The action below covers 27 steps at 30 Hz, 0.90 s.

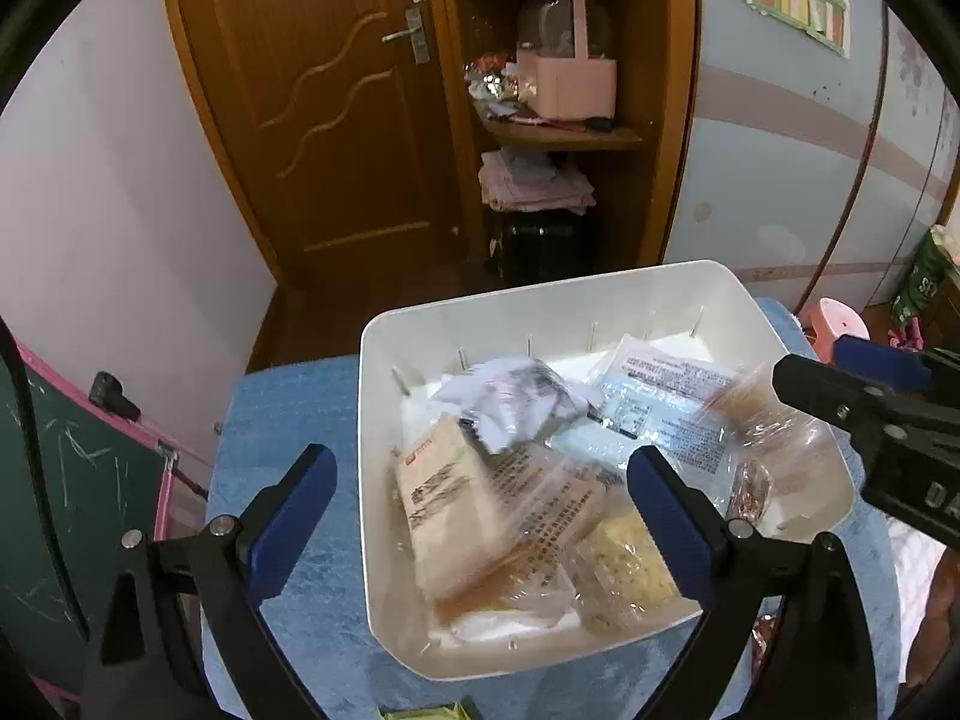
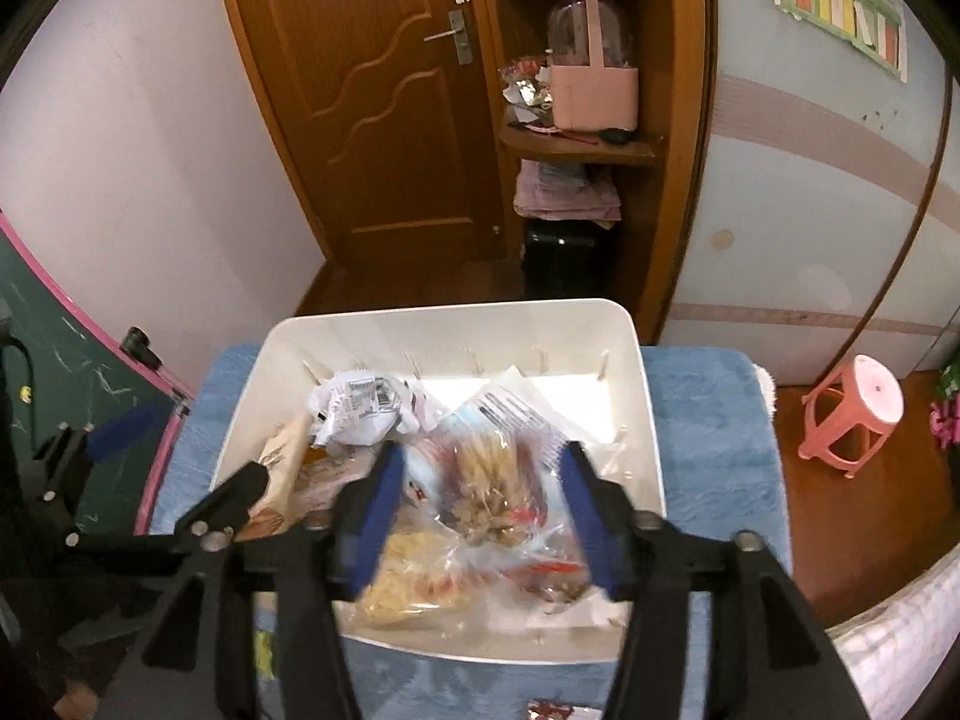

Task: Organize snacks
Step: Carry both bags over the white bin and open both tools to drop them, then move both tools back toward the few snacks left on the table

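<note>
Snacks loaded in bin (image 1: 600, 294) on table (image 1: 288, 414); left hand-held gripper (image 1: 480, 516) wide and empty, right hand-held gripper (image 2: 480, 510) parted around clear bag (image 2: 486, 480), apparently released; next, withdraw and fetch remaining packets.

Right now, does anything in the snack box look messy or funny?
Yes. In the white bin the snack packets are heaped crisscross, not in rows. A crumpled white wrapper sits scrunched near the back, and the beige packet lies tilted over others. Nothing looks spilled.
</note>
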Each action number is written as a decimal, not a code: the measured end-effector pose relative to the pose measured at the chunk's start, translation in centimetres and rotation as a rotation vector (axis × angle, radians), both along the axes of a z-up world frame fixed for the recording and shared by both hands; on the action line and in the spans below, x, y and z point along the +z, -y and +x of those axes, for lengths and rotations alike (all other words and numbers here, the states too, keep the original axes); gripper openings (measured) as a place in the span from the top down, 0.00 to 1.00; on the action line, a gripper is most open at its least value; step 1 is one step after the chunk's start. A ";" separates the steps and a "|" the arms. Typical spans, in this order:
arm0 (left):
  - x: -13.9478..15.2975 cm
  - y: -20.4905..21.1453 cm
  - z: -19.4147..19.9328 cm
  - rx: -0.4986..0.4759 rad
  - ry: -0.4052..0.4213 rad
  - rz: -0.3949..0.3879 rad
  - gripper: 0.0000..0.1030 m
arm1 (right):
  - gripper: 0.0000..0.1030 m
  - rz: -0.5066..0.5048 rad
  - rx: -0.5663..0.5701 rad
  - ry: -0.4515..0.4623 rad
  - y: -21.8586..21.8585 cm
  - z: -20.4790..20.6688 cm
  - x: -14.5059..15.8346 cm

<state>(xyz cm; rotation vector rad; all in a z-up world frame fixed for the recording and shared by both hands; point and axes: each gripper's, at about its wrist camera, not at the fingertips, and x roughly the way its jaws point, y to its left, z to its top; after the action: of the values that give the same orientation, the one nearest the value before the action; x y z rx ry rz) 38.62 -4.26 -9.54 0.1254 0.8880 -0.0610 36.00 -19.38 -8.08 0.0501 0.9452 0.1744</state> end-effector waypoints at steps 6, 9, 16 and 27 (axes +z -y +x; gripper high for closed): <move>-0.3 -0.8 -0.3 0.010 -0.033 0.001 0.06 | 0.28 0.011 0.003 0.013 0.0 -0.5 0.4; 0.1 -1.1 -0.8 0.017 -0.027 0.001 0.05 | 0.28 -0.003 -0.002 0.019 0.1 -0.9 0.8; 2.1 -1.7 -3.2 0.010 -0.006 -0.005 0.02 | 0.28 -0.001 -0.003 0.014 0.4 -2.8 2.0; 6.1 -0.2 -11.4 -0.130 -0.004 -0.002 0.02 | 0.28 -0.038 -0.012 -0.005 3.3 -11.0 4.4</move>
<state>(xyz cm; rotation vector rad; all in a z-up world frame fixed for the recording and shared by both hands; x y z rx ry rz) 27.24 -4.06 -3.42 0.1809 0.8835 -0.1834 24.99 -22.63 -3.71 0.0210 0.9526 0.1449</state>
